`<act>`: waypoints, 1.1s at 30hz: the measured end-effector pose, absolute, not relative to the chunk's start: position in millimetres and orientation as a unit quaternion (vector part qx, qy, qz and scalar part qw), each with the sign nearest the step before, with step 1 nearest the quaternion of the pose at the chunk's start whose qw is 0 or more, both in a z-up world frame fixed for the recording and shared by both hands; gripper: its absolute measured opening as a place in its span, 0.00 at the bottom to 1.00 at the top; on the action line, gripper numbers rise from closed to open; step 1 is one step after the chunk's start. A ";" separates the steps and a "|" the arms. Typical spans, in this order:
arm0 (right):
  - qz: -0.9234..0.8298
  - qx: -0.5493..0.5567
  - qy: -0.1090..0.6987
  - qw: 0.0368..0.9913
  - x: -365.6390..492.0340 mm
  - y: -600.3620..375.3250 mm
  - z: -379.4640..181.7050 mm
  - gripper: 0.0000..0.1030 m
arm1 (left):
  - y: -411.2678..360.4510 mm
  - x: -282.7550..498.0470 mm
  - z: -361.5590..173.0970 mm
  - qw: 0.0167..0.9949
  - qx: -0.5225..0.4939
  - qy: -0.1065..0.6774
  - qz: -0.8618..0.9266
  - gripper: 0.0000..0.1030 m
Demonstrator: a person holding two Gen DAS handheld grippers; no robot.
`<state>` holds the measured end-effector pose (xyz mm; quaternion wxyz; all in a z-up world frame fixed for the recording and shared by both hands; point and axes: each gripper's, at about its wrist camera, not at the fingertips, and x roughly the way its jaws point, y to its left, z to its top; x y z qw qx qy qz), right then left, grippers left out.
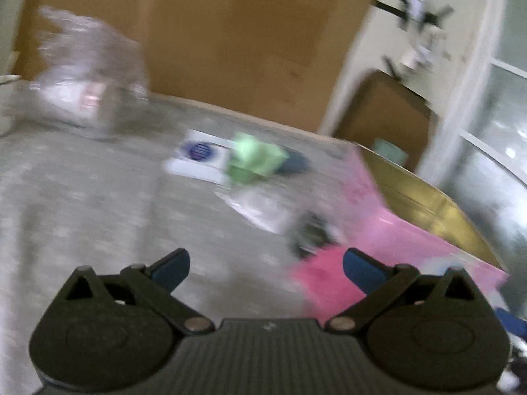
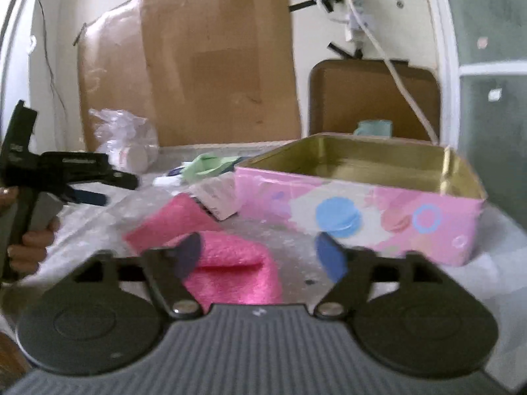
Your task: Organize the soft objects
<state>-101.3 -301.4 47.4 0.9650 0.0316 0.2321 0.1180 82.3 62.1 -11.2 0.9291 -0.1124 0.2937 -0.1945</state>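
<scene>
My right tongs (image 2: pixel 262 253) stand wide apart with nothing between them, hanging just over the near end of a folded pink cloth (image 2: pixel 230 270) that lies on the worktop (image 2: pixel 296 247). My left tongs (image 1: pixel 266 268) are spread just as wide and grip nothing; in the right wrist view I see them at the far left (image 2: pixel 95 194), raised above the worktop and held in a hand (image 2: pixel 29 243).

Just beyond the right tongs, to the right, sits an open tin box (image 2: pixel 362 217) with pink patterned sides and a gold inside; I cannot make out anything within it. A white brush-like thing (image 2: pixel 217 197) lies against the box's left end, touching the pink cloth's far edge. Farther back lies a green soft item (image 2: pixel 204 166), which the left wrist view shows (image 1: pixel 253 158) resting partly on a white card with a dark blue round mark (image 1: pixel 197 154), with a dark blue thing (image 1: pixel 294 161) just right of it. That view is heavily blurred. A crumpled clear plastic bag (image 2: pixel 125 138) sits at the far left against a sheet of cardboard (image 2: pixel 214 65) leaning on the wall.
</scene>
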 end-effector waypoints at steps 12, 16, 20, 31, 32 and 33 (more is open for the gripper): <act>0.159 -0.009 0.315 0.936 -78.9 -276.2 14.8 0.87 | -62.8 58.4 -29.3 0.894 0.054 0.385 -0.221 0.83; 0.192 -0.035 0.301 0.933 -72.7 -256.2 11.9 0.57 | -73.0 43.0 -31.1 0.901 0.078 0.367 -0.220 0.57; 0.210 -0.061 0.288 0.932 -67.4 -241.7 18.2 0.17 | -78.4 35.0 -26.1 0.899 0.082 0.366 -0.227 0.21; 0.143 -0.065 0.132 0.979 -70.1 -277.8 81.1 0.17 | -115.4 5.7 50.6 0.926 0.118 0.249 -0.257 0.19; 0.130 -0.067 0.123 0.982 -65.3 -283.5 85.8 0.17 | -123.9 6.5 58.9 0.928 0.125 0.236 -0.261 0.20; 0.118 -0.066 0.117 0.984 -58.1 -289.6 90.1 0.17 | -134.5 8.4 67.2 0.929 0.132 0.223 -0.266 0.21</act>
